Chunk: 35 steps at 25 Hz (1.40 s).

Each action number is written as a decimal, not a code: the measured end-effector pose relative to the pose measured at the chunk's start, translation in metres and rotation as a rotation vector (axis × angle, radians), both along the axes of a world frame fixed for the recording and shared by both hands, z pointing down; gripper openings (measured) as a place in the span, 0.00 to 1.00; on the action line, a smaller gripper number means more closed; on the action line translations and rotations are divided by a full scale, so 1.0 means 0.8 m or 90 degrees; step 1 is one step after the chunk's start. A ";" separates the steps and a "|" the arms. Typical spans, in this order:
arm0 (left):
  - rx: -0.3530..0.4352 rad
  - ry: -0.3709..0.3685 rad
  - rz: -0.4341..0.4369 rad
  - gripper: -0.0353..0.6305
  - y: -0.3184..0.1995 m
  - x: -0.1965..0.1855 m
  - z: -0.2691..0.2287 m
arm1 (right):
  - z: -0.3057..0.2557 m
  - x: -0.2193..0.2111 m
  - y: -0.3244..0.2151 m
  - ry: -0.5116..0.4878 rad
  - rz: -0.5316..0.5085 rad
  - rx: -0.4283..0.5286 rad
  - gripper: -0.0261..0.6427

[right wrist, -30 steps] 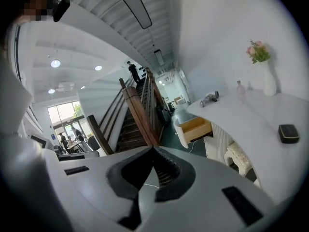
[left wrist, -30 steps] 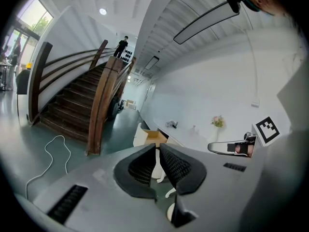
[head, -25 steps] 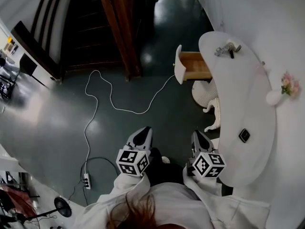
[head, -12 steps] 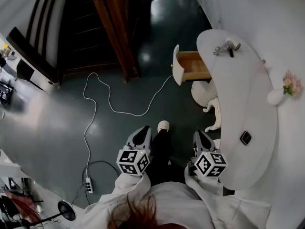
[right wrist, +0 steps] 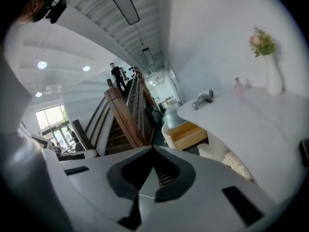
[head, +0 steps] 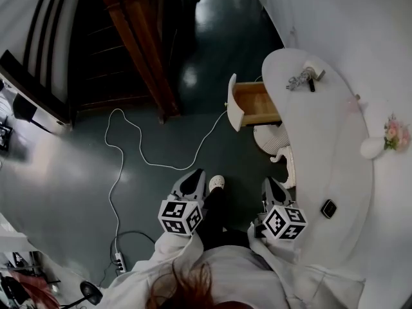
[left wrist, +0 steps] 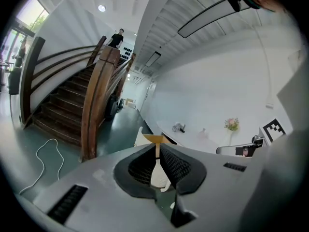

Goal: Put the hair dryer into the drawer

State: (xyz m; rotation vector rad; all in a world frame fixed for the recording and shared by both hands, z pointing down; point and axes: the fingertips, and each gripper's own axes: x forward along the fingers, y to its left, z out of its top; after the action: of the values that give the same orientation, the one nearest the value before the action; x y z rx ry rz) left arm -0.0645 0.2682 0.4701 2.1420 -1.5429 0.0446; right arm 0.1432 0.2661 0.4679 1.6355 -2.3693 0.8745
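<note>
Dryer [head: 305, 77] at one o'clock on table [head: 335, 147], drawer [head: 254, 103] open; left gripper [head: 193, 176], right gripper [head: 269, 183] clenched empty; remains to grab, stow.

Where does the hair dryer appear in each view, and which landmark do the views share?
Head view: hair dryer upper right, at the white table's far end.
Left gripper view: hair dryer near the centre, above the jaws.
Right gripper view: hair dryer right of centre, on the table.
Shared landmark: the open drawer beside that table end.

Hair dryer [head: 304, 77] lies on the table [head: 328, 140] — drawer [head: 256, 102] juts left beneath.
</note>
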 end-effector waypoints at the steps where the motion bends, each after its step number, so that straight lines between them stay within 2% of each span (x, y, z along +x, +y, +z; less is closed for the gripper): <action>1: -0.001 0.000 0.004 0.10 -0.013 0.000 -0.001 | -0.001 -0.001 -0.013 -0.002 0.003 -0.001 0.11; 19: -0.013 0.004 0.044 0.10 -0.188 -0.022 -0.006 | -0.016 -0.030 -0.182 0.001 0.030 0.004 0.11; 28: 0.001 0.004 0.100 0.10 -0.280 -0.016 -0.005 | -0.016 -0.023 -0.255 -0.005 0.086 0.018 0.11; 35: -0.018 0.016 0.134 0.10 -0.305 -0.002 0.004 | -0.012 -0.007 -0.274 0.003 0.126 0.002 0.11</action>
State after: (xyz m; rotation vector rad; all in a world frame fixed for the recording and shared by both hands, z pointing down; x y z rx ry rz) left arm -0.0664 0.0246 0.4733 2.2662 -1.2894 0.1089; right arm 0.1374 0.0469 0.4581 1.8968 -2.2341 0.8966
